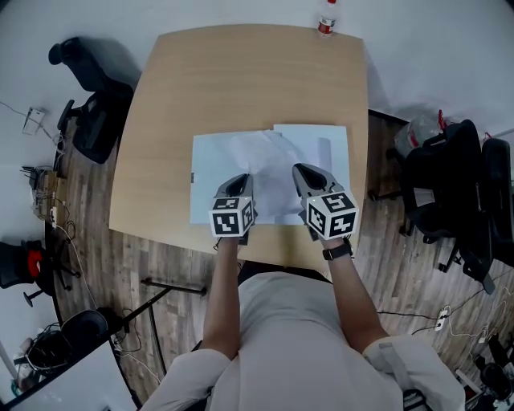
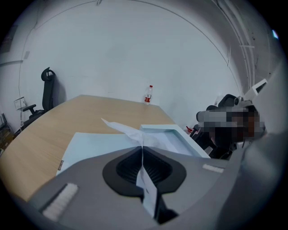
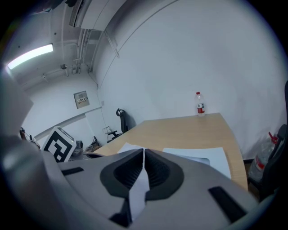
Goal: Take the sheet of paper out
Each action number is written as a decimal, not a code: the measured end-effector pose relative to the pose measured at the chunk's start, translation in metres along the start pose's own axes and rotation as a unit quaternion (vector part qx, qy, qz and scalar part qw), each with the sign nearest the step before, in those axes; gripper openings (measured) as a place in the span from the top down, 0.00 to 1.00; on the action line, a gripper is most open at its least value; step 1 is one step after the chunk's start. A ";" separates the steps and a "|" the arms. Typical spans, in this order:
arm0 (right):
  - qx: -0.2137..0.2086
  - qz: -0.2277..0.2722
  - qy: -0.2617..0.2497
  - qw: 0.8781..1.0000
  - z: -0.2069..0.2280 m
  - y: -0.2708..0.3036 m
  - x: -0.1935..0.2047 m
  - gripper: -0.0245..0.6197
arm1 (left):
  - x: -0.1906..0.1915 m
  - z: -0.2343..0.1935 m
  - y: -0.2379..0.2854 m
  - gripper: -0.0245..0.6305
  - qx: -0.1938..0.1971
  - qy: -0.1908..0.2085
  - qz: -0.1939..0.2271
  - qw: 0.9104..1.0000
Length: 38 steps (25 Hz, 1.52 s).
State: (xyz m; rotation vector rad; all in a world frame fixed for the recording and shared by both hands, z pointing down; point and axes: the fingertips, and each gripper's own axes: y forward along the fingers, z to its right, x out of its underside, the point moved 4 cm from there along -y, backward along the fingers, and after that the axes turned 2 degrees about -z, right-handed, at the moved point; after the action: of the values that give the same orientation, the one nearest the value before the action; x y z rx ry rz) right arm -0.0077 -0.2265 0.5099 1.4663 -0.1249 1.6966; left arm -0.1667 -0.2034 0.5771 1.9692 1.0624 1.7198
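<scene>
A person seated at the near edge of a light wooden desk (image 1: 241, 80) pinches a crumpled white sheet of paper (image 1: 261, 152) with two hand-held claws. The left claw (image 1: 241, 180) is closed tight on the sheet's near edge, and its own view shows the paper (image 2: 128, 131) squeezed between the ribbed black pads (image 2: 157, 167) of that claw (image 2: 142, 150). The right claw (image 1: 301, 169) is likewise clamped shut, and a white strip of the sheet (image 3: 140, 186) runs through the closed claw (image 3: 143, 155).

Under the sheet a flat pale blue folder (image 1: 210, 172) lies spread on the near half of the desk, its left and right parts side by side. In the left gripper view the sheet rises in a peak above the folder (image 2: 90, 143). Whether the sheet's far edge is tucked inside cannot be made out. In the right gripper view the folder's right part (image 3: 211, 157) lies flat beyond the claw.

A small clear plastic bottle with a red label (image 1: 326, 22) stands alone at the far edge of the desk, well apart from the folder. Black office chairs stand on the wooden floor to the left (image 1: 88, 112) and right (image 1: 450, 185) of the desk.
</scene>
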 end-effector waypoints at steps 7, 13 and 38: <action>-0.003 0.025 -0.013 1.000 -0.010 -0.019 -0.013 0.94 | -0.012 0.002 -0.031 0.94 -0.019 0.008 0.033 0.999; -0.010 0.059 -0.027 0.998 -0.028 -0.045 -0.032 0.94 | -0.024 0.008 -0.064 0.94 -0.029 0.024 0.068 0.997; 0.036 0.217 -0.103 0.970 -0.047 -0.178 -0.103 0.94 | -0.118 0.126 -0.184 0.94 0.027 0.069 0.287 0.955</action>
State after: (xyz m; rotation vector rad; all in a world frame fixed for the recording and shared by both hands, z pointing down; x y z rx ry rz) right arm 0.0652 -0.1441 0.3303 1.7620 -0.5357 1.8993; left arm -0.1067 -0.1341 0.3424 2.3853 0.6049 2.1557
